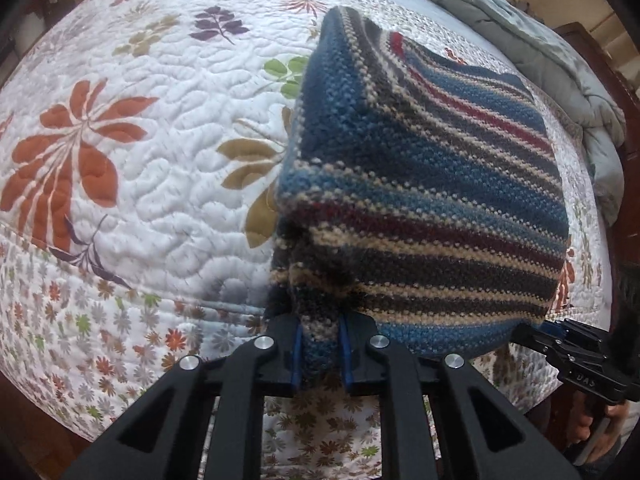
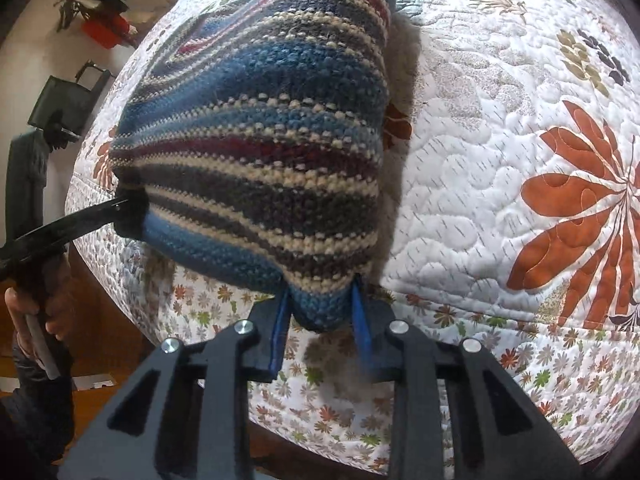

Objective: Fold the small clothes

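A small knitted garment (image 1: 420, 184) with blue, grey, cream and red stripes is held up off the floral quilt (image 1: 132, 168). My left gripper (image 1: 320, 344) is shut on its near left corner. My right gripper (image 2: 320, 312) is shut on the other near corner of the garment (image 2: 260, 140). The right gripper also shows in the left wrist view (image 1: 532, 334) at the garment's lower right edge. The left gripper shows in the right wrist view (image 2: 132, 208) at the garment's left edge. The garment's far end rests on the quilt (image 2: 500, 168).
A grey-blue duvet (image 1: 560, 60) is bunched along the bed's far right side. A dark wooden bed frame (image 1: 600, 48) lies beyond it. A dark chair (image 2: 60, 104) and a red box (image 2: 104, 32) stand on the floor left of the bed.
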### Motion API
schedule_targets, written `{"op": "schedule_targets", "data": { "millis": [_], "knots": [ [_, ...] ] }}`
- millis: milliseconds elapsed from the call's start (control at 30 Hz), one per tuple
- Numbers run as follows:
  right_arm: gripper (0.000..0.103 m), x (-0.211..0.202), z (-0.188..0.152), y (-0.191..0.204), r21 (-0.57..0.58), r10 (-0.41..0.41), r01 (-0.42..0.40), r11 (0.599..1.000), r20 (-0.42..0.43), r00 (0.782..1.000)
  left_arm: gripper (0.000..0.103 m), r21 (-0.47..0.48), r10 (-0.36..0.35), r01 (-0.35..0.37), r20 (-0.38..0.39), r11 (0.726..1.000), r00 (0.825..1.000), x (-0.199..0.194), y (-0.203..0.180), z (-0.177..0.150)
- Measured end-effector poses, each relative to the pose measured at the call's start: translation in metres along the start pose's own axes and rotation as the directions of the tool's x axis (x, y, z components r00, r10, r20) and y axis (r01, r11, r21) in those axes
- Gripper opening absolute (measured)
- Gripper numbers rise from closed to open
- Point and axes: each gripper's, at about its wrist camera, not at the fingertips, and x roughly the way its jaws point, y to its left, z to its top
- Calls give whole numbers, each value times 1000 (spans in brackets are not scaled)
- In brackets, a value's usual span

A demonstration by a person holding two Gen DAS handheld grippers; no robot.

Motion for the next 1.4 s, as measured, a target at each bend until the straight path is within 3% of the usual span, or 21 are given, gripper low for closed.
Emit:
{"op": "schedule_targets", "data": {
  "millis": [100,133,167,233,367,433,500,700,1233,1400],
  "knots": [
    [43,-12,-1,2,-5,-5,5,1000,9,1000,19,13,-3,3,6,1000,1000,-13,-2,1],
    [47,-17,-1,3,-14,-15,15,1000,15,1000,25,27,17,-17,16,999,1000,-20,-5,0],
    [49,-25,-1,5,-27,-30,31,999,30,999,37,41,43,-45,31,998,999,-26,-9,-1],
    [61,-42,-1,12,-53,-60,64,997,72,996,48,80,91,-98,86,992,992,-42,-18,-2],
    [66,-68,8,17,-48,-59,66,997,139,989,55,109,89,-102,124,989,988,-60,-28,2],
    [76,-77,14,21,-41,-58,65,997,168,984,57,127,77,-95,138,987,987,-67,-31,6],
    [79,-82,21,27,-41,-67,76,996,191,979,60,134,75,-97,156,986,985,-70,-35,10],
    [82,-78,41,19,2,-61,62,998,206,977,62,119,37,-55,149,991,988,-64,-35,24],
    [86,-34,81,-1,33,-25,20,999,157,987,70,132,43,-56,99,990,994,-14,-30,63],
    [89,-23,89,-6,26,10,-14,1000,149,989,76,124,-44,35,75,992,996,1,-25,74]
  ]
}}
